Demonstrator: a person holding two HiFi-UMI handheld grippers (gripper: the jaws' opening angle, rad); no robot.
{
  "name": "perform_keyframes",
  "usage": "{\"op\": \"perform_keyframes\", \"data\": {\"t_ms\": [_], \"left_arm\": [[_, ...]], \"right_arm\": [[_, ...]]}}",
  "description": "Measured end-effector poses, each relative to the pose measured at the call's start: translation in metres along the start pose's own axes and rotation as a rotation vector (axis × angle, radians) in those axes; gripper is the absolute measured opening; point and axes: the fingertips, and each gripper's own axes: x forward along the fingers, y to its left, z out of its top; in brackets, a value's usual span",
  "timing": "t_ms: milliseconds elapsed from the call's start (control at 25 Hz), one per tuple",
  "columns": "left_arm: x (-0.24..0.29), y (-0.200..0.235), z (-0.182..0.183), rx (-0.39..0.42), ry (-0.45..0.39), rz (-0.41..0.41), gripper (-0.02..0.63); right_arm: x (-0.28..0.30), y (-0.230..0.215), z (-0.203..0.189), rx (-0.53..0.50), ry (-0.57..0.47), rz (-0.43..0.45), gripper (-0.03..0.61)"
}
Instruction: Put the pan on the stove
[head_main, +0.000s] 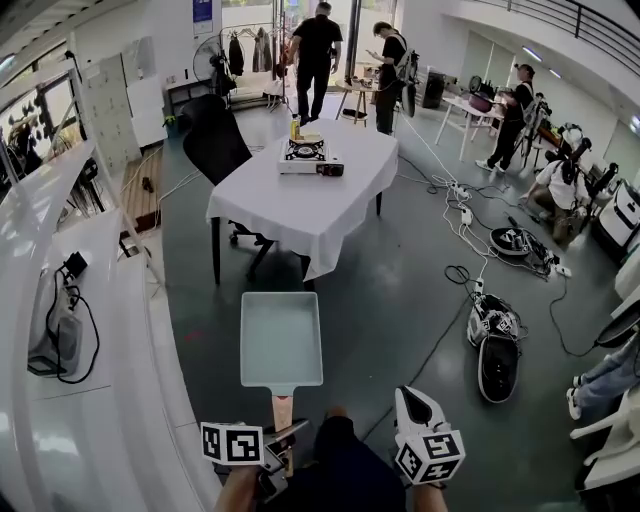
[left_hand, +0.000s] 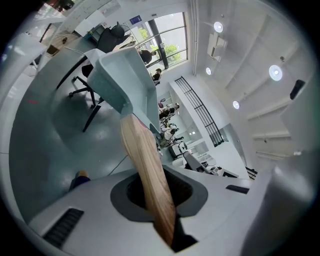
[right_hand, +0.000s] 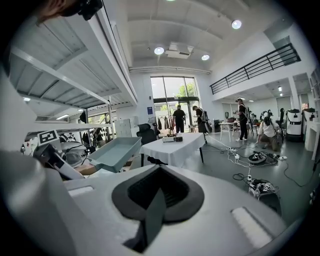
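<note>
Grey workshop floor lies open between the person and a table (head_main: 300, 215) under a white cloth, well ahead. On its far end sits the portable gas stove (head_main: 311, 157), its burner bare, with what may be a yellow can (head_main: 295, 128) just behind it; that far off, it is too small to be sure.

The task is barely begun. The square pale-blue pan (head_main: 281, 340) hangs in the air over the floor, well short of the table. It is carried by its wooden handle (head_main: 282, 408), on which the left gripper (head_main: 284, 436) is clamped tight. The right gripper (head_main: 412, 400) hovers beside it, jaws together on nothing.

What remains, by the look of it, is the walk to the table and setting the pan on the burner.

A black office chair (head_main: 215, 140) stands at the table's left corner. Loose cables (head_main: 470, 240) trail over the floor to the right, and a white counter (head_main: 100, 330) runs along the left. The straight path looks free.
</note>
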Motion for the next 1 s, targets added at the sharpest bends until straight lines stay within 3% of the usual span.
{"op": "perform_keyframes", "data": {"t_ms": [240, 720, 1000], "left_arm": [[0.022, 0.009, 0.046, -0.018, -0.020, -0.002, 0.044], [0.091, 0.024, 0.176, -0.028, -0.086, -0.002, 0.048], [0.134, 0.029, 0.226, -0.029, -0.098, -0.011, 0.048]], "right_arm": [[0.054, -0.015, 0.016, -0.005, 0.011, 0.027, 0.000], [0.193, -0.073, 0.076, -0.056, 0.008, 0.080, 0.000], [0.242, -0.108, 0.089, -0.047, 0.015, 0.091, 0.000]]}}
